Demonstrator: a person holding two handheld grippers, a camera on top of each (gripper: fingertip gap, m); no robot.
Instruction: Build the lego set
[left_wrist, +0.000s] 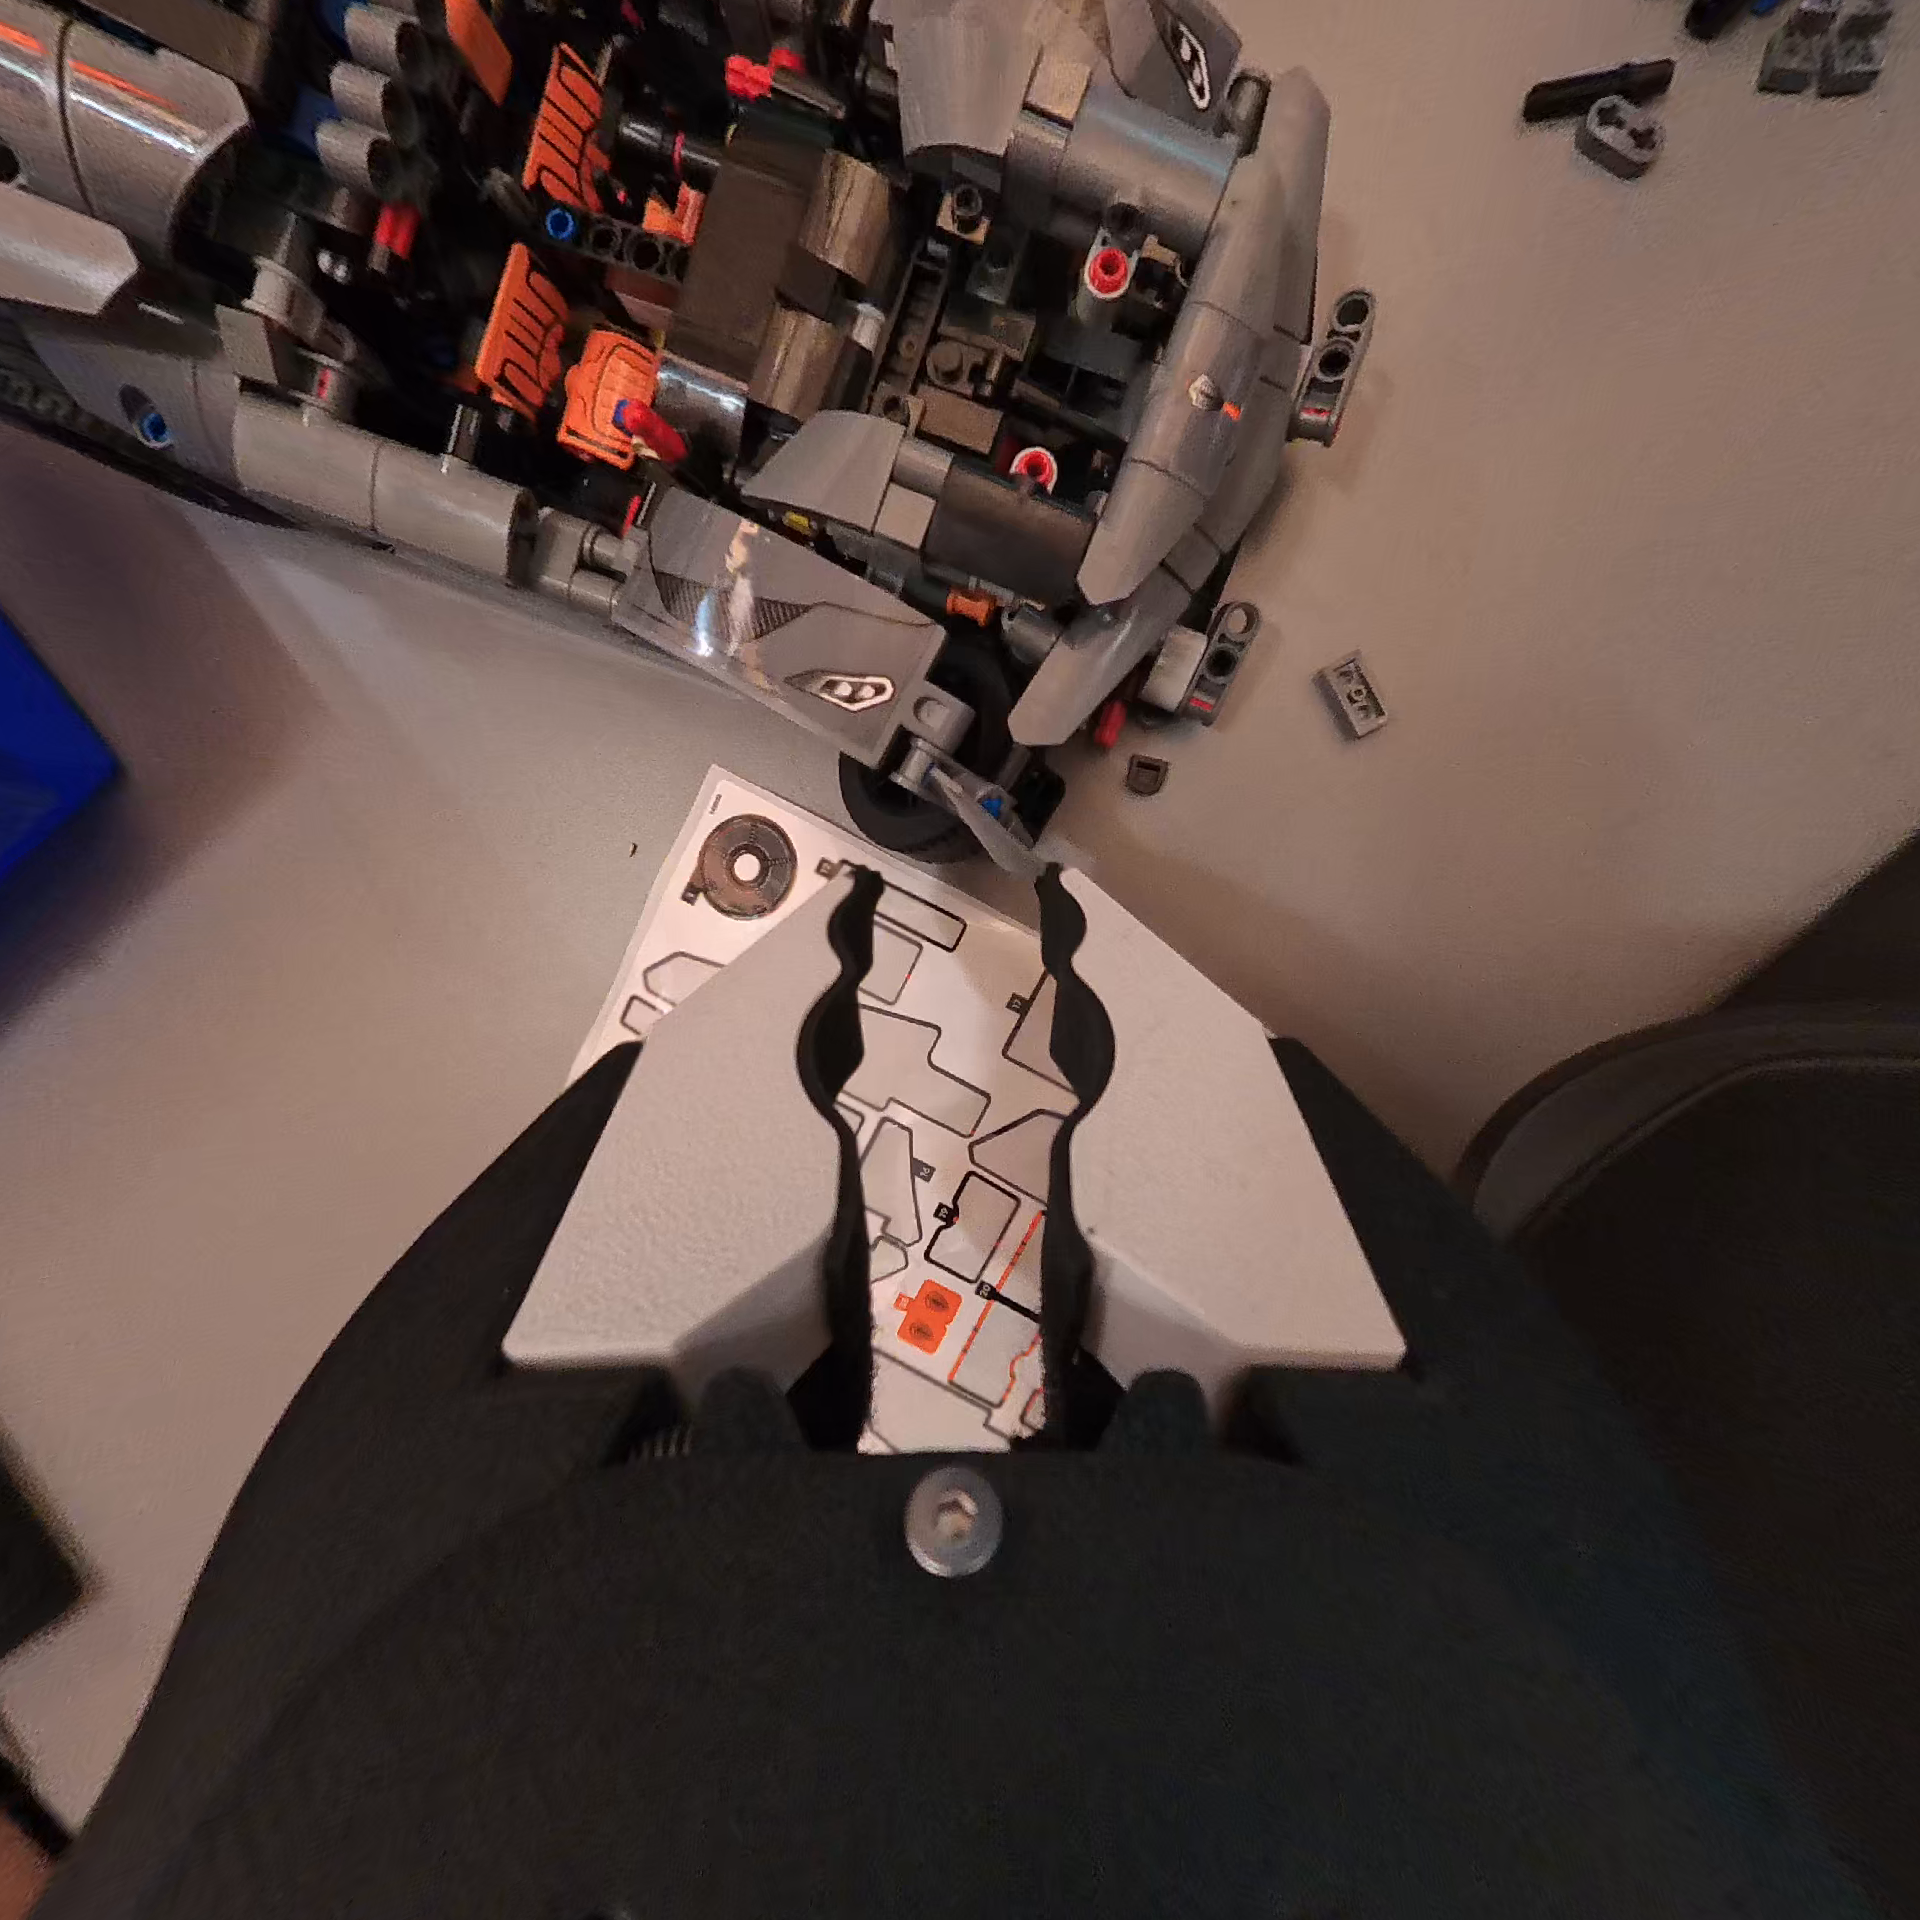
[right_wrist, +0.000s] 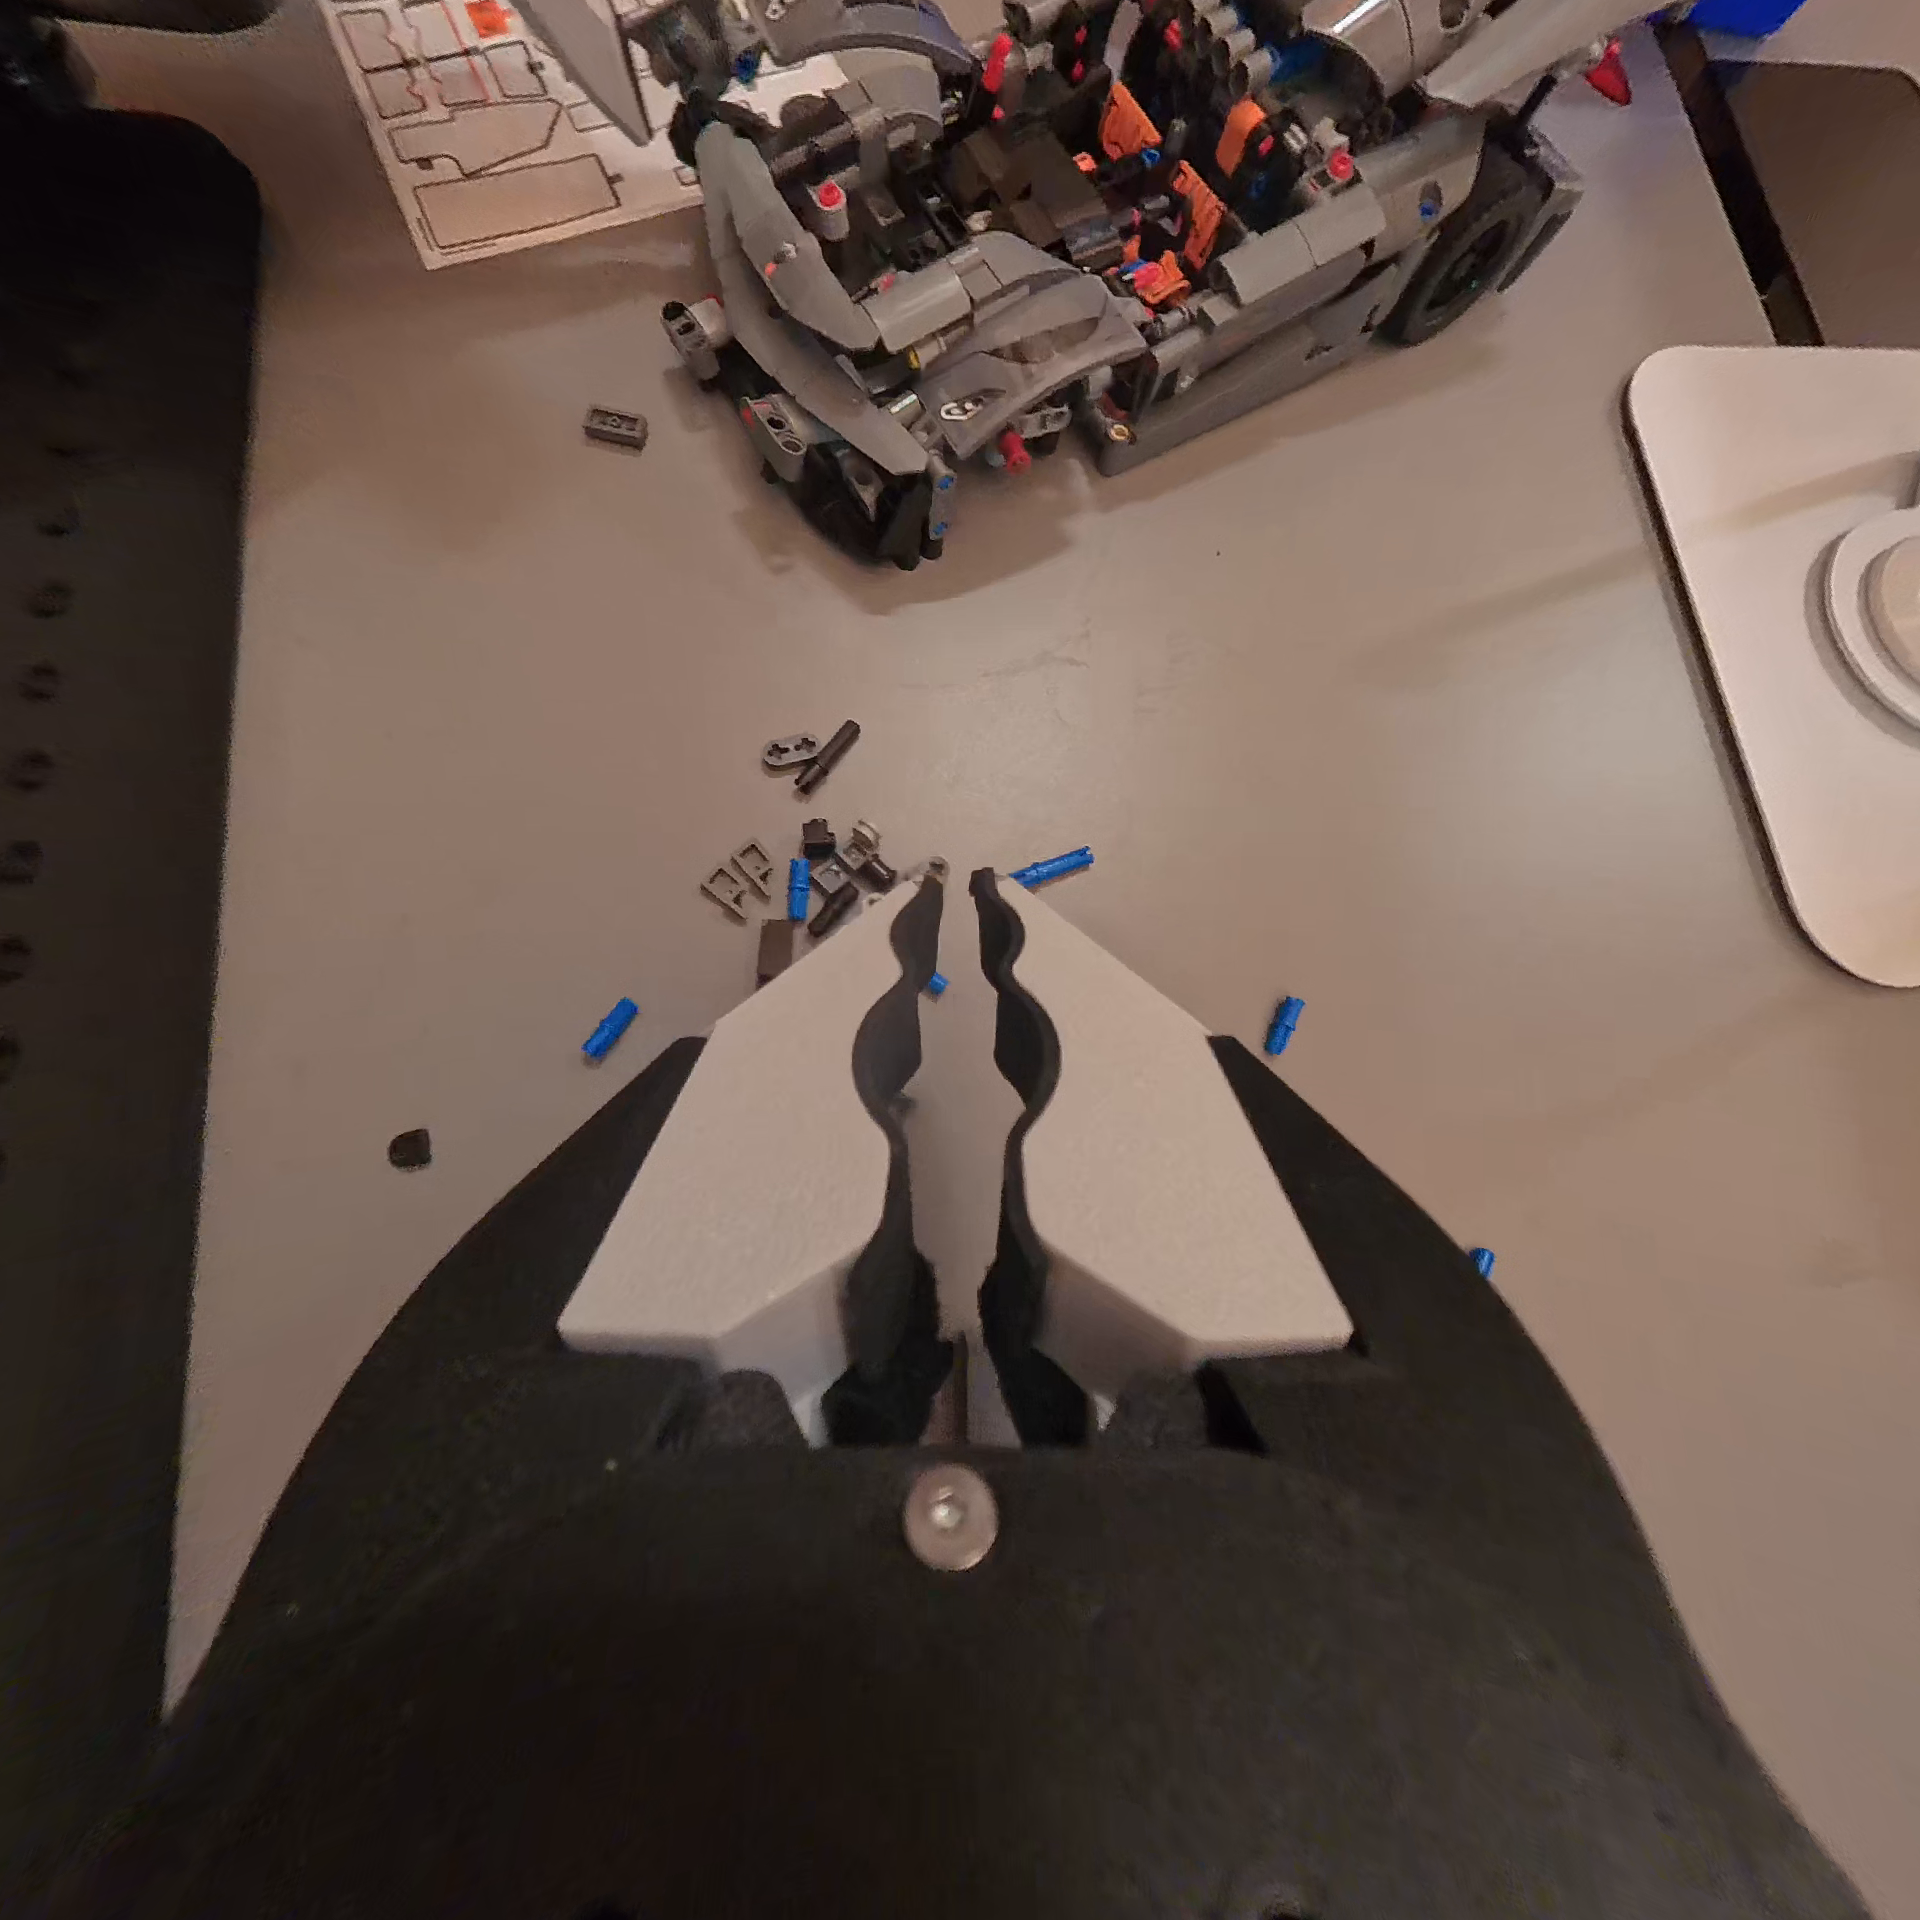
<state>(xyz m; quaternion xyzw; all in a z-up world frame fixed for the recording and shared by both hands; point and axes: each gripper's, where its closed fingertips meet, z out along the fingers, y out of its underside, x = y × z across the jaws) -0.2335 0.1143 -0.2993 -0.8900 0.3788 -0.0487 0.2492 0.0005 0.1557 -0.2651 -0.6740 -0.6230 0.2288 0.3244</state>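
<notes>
The left gripper (left_wrist: 951, 873) is hovering, jaws apart and empty, over the sticker sheet (left_wrist: 914, 1049); the right gripper (right_wrist: 956, 878) (jaws nearly closed, holding nothing) is pointing at loose pieces (right_wrist: 805, 883) at 11 o'clock.

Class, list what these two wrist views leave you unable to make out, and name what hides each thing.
- Sticker sheet, left wrist view: the left gripper covers most of it.
- Lego car, left wrist view: its rear is cut off by the top and left edges.
- Loose parts, right wrist view: the right gripper hides some; whether its nearly closed jaws pinch a tiny grey piece is unclear.
- White base, right wrist view: cut off by the right edge.
</notes>
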